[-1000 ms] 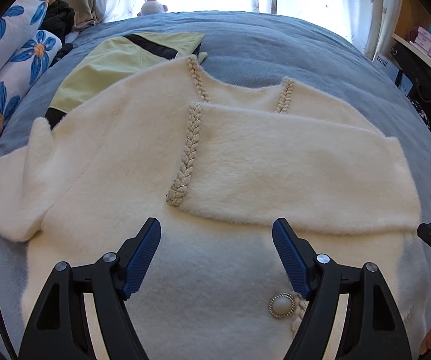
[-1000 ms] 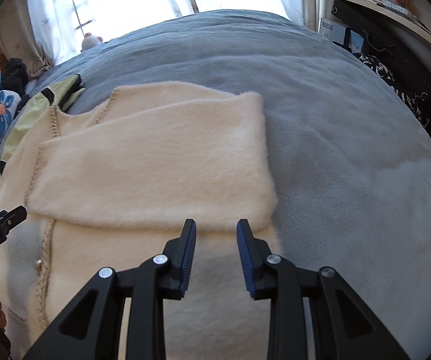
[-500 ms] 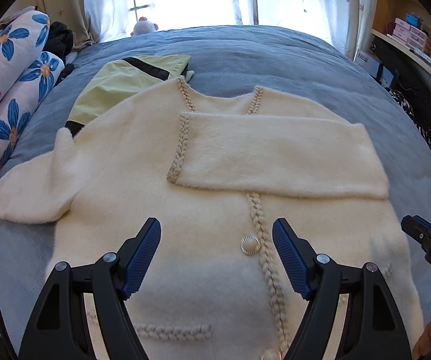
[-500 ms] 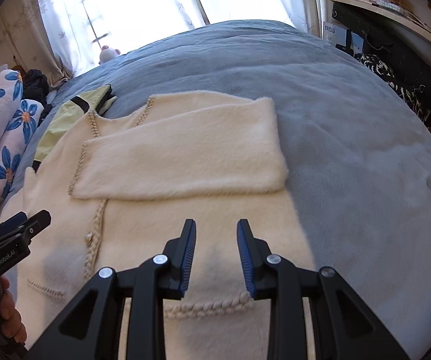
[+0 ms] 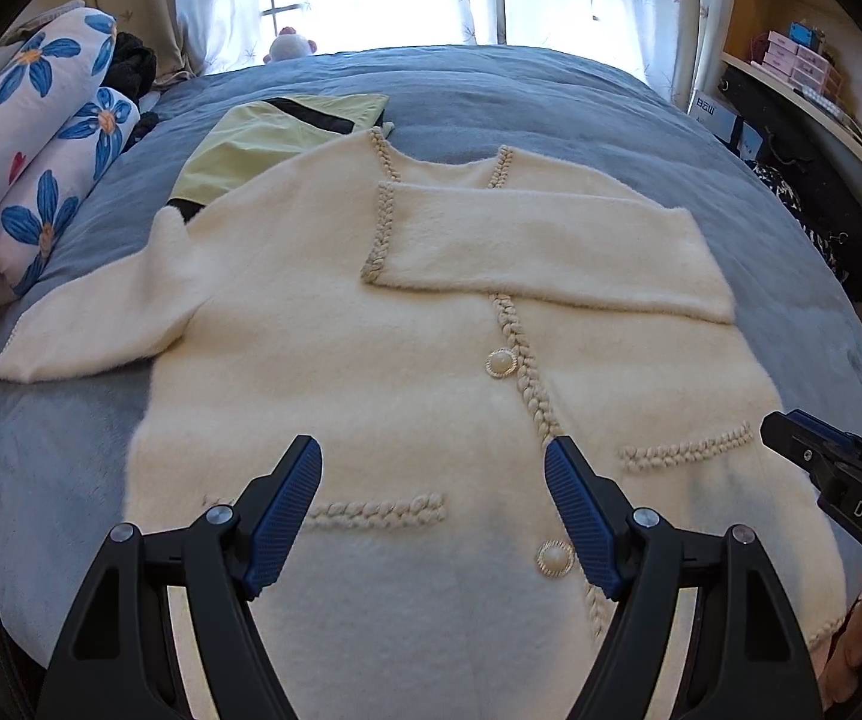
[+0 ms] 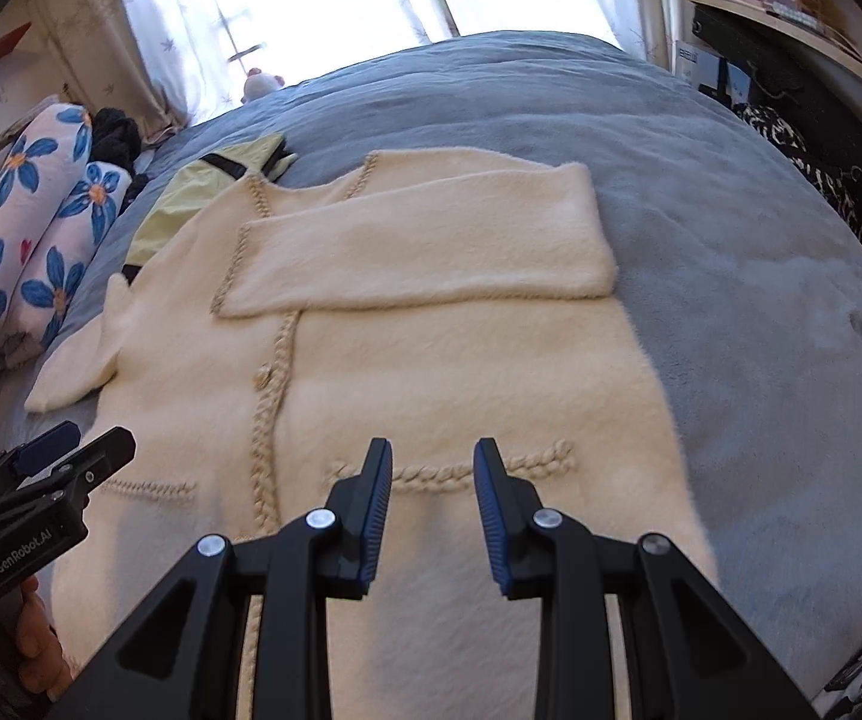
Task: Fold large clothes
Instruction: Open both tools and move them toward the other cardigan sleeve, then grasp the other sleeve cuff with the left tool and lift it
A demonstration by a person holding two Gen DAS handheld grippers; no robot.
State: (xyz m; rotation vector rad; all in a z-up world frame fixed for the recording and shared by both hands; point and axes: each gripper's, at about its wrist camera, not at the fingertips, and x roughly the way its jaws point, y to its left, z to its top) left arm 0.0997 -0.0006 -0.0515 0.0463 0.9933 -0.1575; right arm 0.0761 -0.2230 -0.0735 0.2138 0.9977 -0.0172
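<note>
A cream fluffy cardigan [image 5: 323, 360] [image 6: 431, 372] with braided trim and pearl buttons lies flat on the grey bed [image 5: 550, 96] [image 6: 760, 300]. Its right sleeve [image 5: 550, 246] [image 6: 419, 246] is folded across the chest. The left sleeve [image 5: 101, 318] [image 6: 77, 372] sticks out sideways. My left gripper [image 5: 431, 498] hovers above the hem area, jaws wide open, nothing between them. My right gripper [image 6: 433, 498] hangs over the right pocket braid with a narrow gap, holding nothing. Each gripper shows at the edge of the other's view: the left gripper [image 6: 65, 456], the right gripper [image 5: 790, 438].
A yellow-green garment [image 5: 263, 138] [image 6: 203, 192] lies under the cardigan's far left shoulder. Flowered pillows [image 5: 29, 162] [image 6: 35, 228] and dark clothes sit at the left. Shelves and dark bags [image 5: 808, 192] [image 6: 820, 138] line the right side. Curtains and a window are beyond the bed.
Both grippers have pulled back and risen from the folded sleeve toward the hem; the whole cardigan, its pockets and lower button now show. Neither jaw gap changed.
</note>
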